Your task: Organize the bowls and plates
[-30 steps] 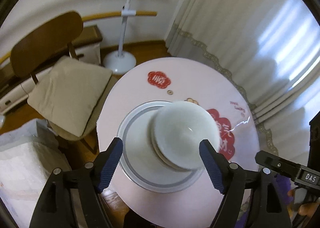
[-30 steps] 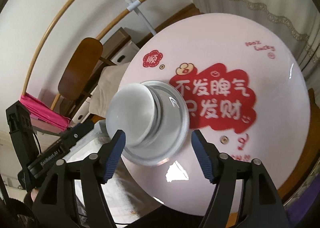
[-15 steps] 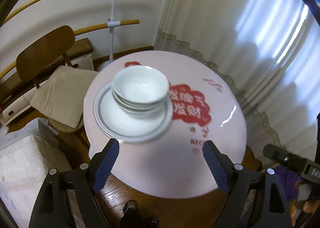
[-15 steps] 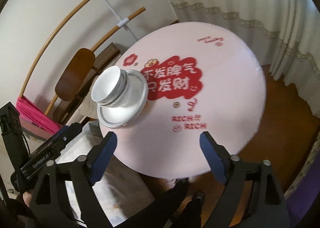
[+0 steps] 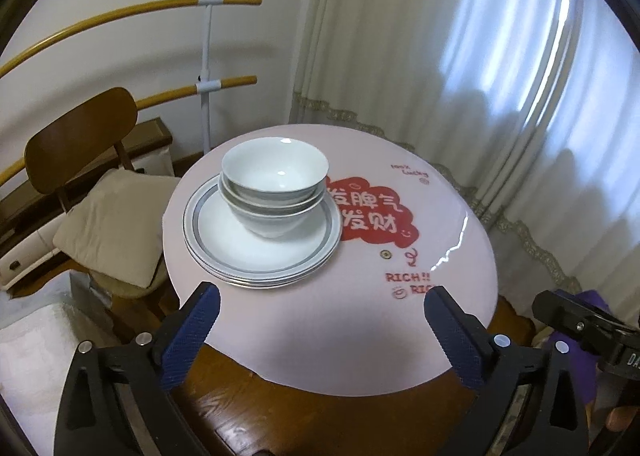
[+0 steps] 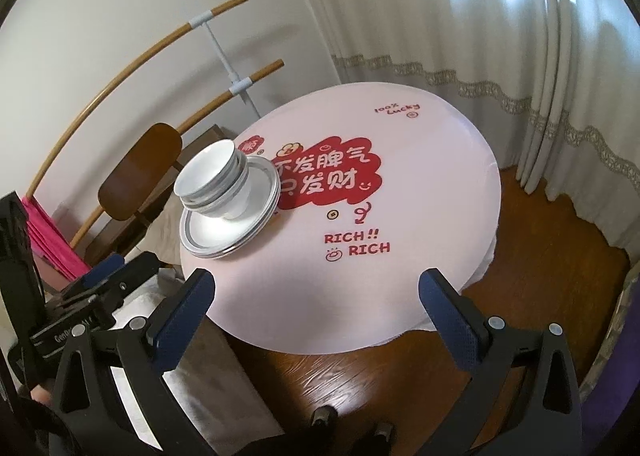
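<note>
stack of bowls (image 5: 275, 184): white, nested, standing upright on a stack of plates (image 5: 262, 252) with grey rim bands; the whole pile sits at the left part of the round table (image 5: 340, 336), centre-left of the left wrist frame and left of centre in the right wrist frame. left gripper (image 5: 320, 330): low in its frame, jaws opening, nothing between the blue pads, well apart from the pile, which lies above and nearer the left finger. right gripper (image 6: 316, 318): low in its frame, jaws opening, empty, the pile up and to the left of it. table surface: pale pink cover with a red cloud print (image 6: 326, 176) and "rich" lettering, over dark wood. room: wooden chair (image 5: 80, 128) with beige cushion (image 5: 112, 224) at left; white curtains (image 5: 460, 56) at right; curved wooden bars (image 5: 120, 16) on the wall, upper left.
</note>
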Tool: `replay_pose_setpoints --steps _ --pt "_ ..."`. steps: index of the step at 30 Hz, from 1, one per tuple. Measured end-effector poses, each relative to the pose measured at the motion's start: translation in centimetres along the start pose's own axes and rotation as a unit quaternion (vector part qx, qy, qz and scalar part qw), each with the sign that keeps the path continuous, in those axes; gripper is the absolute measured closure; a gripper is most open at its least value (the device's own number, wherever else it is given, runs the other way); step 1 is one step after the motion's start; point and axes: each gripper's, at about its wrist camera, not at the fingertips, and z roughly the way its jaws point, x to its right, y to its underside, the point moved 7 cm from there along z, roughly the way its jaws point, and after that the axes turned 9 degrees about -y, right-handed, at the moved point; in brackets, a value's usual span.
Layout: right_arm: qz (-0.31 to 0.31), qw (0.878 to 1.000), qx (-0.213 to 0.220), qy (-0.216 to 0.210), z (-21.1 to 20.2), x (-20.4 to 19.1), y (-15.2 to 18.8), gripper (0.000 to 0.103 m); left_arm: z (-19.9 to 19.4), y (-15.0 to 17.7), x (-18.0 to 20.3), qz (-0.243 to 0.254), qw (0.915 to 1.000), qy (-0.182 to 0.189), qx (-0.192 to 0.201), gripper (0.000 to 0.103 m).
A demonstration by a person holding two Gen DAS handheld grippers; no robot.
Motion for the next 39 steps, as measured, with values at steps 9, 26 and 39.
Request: replay_pose_setpoints --steps 9,26,39 --pt "-0.02 0.996 0.086 0.024 0.8 -1.1 5.1 0.0 -0.1 5.9 -2.5 0.039 0.9943 0.027 0.095 0.003" --pt "-0.1 0.958 0.241 0.118 -16.6 -14.8 14.8 0.0 -21.3 15.9 -8.3 0.029 0.9638 0.062 0.258 0.001" --pt "-0.113 0.932 0.319 0.127 -26.5 -19.3 16.6 0.0 -33.4 21.0 -9.4 0.032 0.9516 0.062 0.299 0.001"
